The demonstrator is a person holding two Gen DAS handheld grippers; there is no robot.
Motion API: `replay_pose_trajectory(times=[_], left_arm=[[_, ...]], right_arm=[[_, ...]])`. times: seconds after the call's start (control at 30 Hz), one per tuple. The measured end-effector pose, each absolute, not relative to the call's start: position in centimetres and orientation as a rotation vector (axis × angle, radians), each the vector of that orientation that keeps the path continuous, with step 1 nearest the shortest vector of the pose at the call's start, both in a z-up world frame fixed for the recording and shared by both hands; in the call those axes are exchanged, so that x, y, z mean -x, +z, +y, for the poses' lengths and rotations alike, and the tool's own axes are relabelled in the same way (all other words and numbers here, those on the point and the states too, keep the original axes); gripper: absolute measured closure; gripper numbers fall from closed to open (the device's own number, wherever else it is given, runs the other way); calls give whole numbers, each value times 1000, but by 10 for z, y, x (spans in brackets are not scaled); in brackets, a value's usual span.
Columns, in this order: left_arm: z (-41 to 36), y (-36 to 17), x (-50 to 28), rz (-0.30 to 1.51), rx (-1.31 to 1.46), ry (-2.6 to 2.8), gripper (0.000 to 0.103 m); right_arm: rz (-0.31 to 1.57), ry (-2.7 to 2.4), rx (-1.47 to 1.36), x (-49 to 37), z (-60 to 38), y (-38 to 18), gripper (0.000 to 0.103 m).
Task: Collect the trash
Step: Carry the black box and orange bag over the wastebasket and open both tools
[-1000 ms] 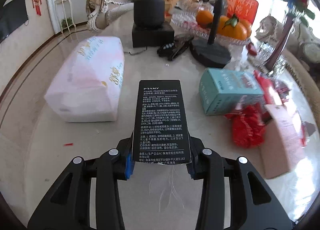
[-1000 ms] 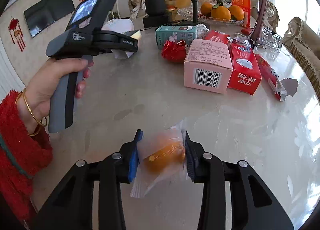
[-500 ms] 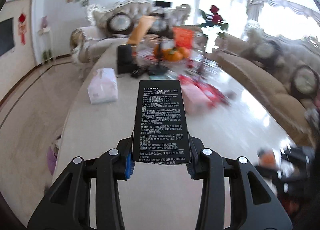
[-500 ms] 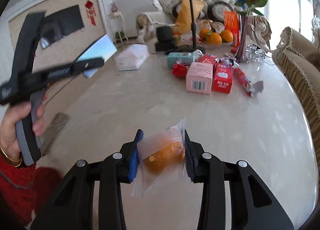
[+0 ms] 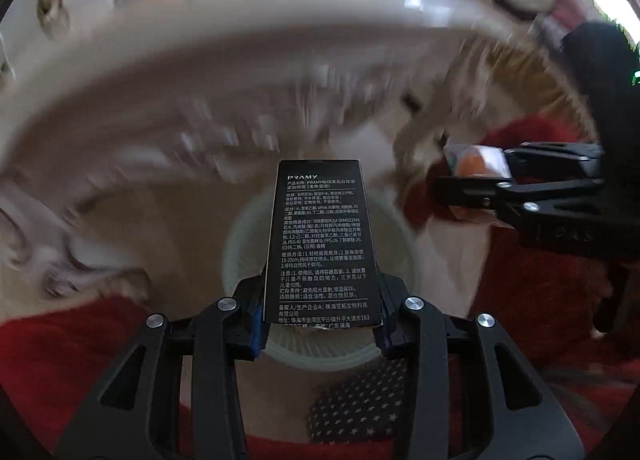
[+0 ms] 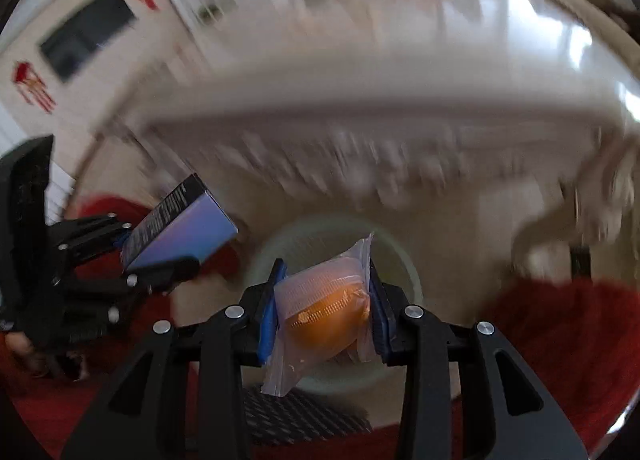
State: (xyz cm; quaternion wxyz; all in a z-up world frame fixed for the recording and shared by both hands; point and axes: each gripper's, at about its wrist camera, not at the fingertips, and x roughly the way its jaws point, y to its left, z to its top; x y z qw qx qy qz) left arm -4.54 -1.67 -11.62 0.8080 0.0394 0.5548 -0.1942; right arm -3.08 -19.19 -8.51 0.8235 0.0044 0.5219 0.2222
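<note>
My left gripper (image 5: 320, 316) is shut on a tall black box (image 5: 320, 244) with white print, held upright. Below it stands a round white bin (image 5: 324, 352), seen from above. My right gripper (image 6: 324, 312) is shut on an orange snack in a clear wrapper (image 6: 328, 308), above the same pale bin (image 6: 384, 256). The left wrist view shows the right gripper (image 5: 472, 176) with its snack (image 5: 472, 164) at the right. The right wrist view shows the left gripper (image 6: 124, 260) at the left with the box (image 6: 180, 224).
Both views are blurred by motion. The carved edge of the pale table (image 6: 360, 124) runs across above the bin. Red sleeves or clothing (image 5: 540, 280) fill the lower sides. A dark star-patterned cloth (image 5: 356, 408) lies below the bin.
Both grippers have swung off the tabletop and tipped downward, now over the white bin below the table edge. The box and the snack stay gripped.
</note>
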Motion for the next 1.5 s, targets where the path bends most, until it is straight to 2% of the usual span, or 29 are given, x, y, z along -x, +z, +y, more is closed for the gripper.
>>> replay_pose_trajectory(times=[0.13, 0.4, 0.43, 0.47, 0.5, 0.57, 0.63, 0.83, 0.9, 0.93, 0.97, 1.2, 1.37, 1.5], left_arm=[[-32, -174, 31, 1303, -141, -393, 63], [-36, -211, 38, 1381, -142, -382, 61], [-39, -211, 37, 1384, -141, -372, 57], [-40, -211, 34, 1377, -141, -360, 39], [-37, -212, 33, 1375, -132, -347, 27], [-35, -208, 32, 1363, -118, -335, 26], [-36, -207, 32, 1361, -108, -322, 24], [-30, -202, 31, 1338, -82, -299, 22], [-27, -195, 31, 1316, -70, -290, 22], [-26, -191, 32, 1303, -71, -284, 22], [-24, -186, 33, 1286, -75, -275, 22], [-16, -151, 39, 1213, -154, -260, 22], [11, -74, 49, 1144, -86, -357, 22], [40, -5, 24, 995, -44, -259, 22]], right_arm=[[1230, 437, -23, 25, -186, -142, 67], [1288, 416, 8, 23, -175, -179, 67], [1283, 419, 8, 22, -175, -179, 66], [1281, 417, 8, 22, -173, -178, 65], [1281, 414, 10, 24, -171, -176, 64], [1274, 406, 21, 27, -174, -173, 49], [1264, 395, 29, 27, -174, -171, 39], [1268, 365, 25, 24, -179, -173, 35], [1265, 360, 24, 24, -181, -172, 32], [1261, 358, 27, 25, -182, -171, 22], [1252, 357, 30, 25, -183, -169, 17], [1191, 405, 25, 33, -183, -139, 16], [1039, 499, -58, 43, -202, -69, 16], [884, 421, -151, 26, -235, -16, 15]])
